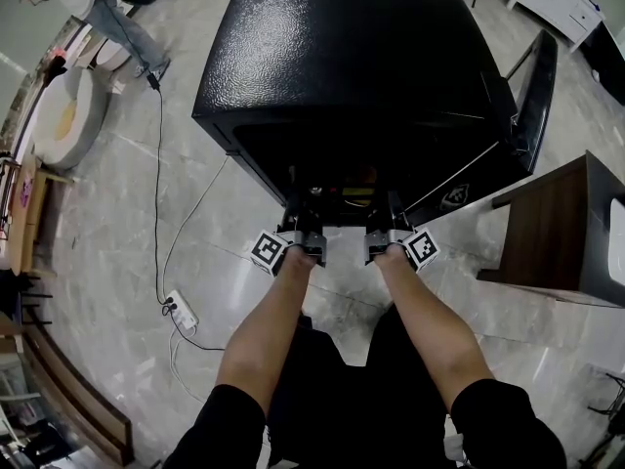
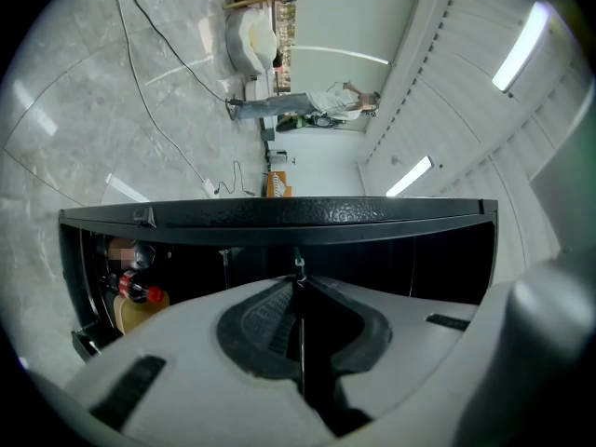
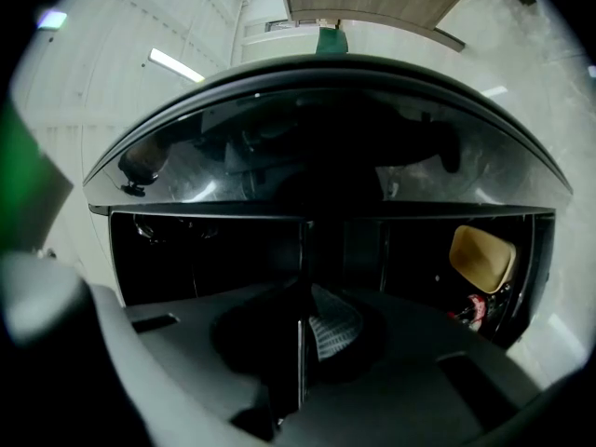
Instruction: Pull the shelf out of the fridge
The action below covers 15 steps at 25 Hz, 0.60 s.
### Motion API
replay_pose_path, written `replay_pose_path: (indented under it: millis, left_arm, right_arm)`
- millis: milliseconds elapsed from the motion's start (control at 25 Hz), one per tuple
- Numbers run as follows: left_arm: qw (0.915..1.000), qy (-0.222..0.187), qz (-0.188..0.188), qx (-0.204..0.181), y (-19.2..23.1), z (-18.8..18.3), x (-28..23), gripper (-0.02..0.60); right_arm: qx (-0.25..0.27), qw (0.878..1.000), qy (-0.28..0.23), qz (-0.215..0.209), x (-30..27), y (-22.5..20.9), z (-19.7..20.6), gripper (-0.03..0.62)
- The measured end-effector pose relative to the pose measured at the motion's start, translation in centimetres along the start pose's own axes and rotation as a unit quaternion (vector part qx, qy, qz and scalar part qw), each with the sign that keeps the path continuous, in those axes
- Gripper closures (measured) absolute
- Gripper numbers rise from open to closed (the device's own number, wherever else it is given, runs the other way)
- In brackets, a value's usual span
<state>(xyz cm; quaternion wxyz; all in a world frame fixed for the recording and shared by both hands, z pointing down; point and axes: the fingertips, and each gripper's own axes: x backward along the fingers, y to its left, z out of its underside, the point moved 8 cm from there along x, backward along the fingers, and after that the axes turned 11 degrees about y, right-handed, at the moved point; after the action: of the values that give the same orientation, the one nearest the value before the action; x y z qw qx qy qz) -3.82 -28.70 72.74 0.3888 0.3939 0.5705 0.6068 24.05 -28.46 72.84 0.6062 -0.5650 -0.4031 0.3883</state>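
Note:
The black fridge (image 1: 352, 66) stands on the floor with its door (image 1: 532, 106) swung open to the right. Both grippers reach into its dark opening side by side. My left gripper (image 1: 303, 228) is shut on the thin front edge of the shelf (image 2: 300, 347), which shows as a fine line between the ribbed pads (image 2: 265, 319). My right gripper (image 1: 383, 228) is shut on the same thin shelf edge (image 3: 299, 371) further right. The rest of the shelf is lost in the dark interior.
A red-capped bottle (image 2: 140, 292) and a tan container (image 3: 482, 257) sit inside the fridge. A wooden table (image 1: 557, 233) stands close on the right. A power strip (image 1: 181, 311) and its cable lie on the floor at left. A person (image 1: 107, 8) stands far back left.

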Motion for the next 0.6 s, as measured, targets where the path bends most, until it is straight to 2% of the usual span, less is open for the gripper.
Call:
replay_pose_path:
  millis: [120, 320, 600]
  left_arm:
    - [0.9999, 0.0, -0.001, 0.016, 0.5, 0.3, 0.5, 0.547]
    - [1.0, 0.002, 0.003, 0.002, 0.0, 0.4, 1.0, 0.548]
    - [1.0, 0.006, 0.002, 0.002, -0.4, 0.8, 2.0, 0.548]
  right_arm:
    - [0.0, 1.0, 0.001, 0.001, 0.5, 0.0, 0.1, 0.557]
    - [0.002, 1.0, 0.007, 0.003, 1.0, 0.0, 0.2, 0.557]
    - [0.002, 1.0, 0.011, 0.004, 2.0, 0.2, 0.7, 0.557]
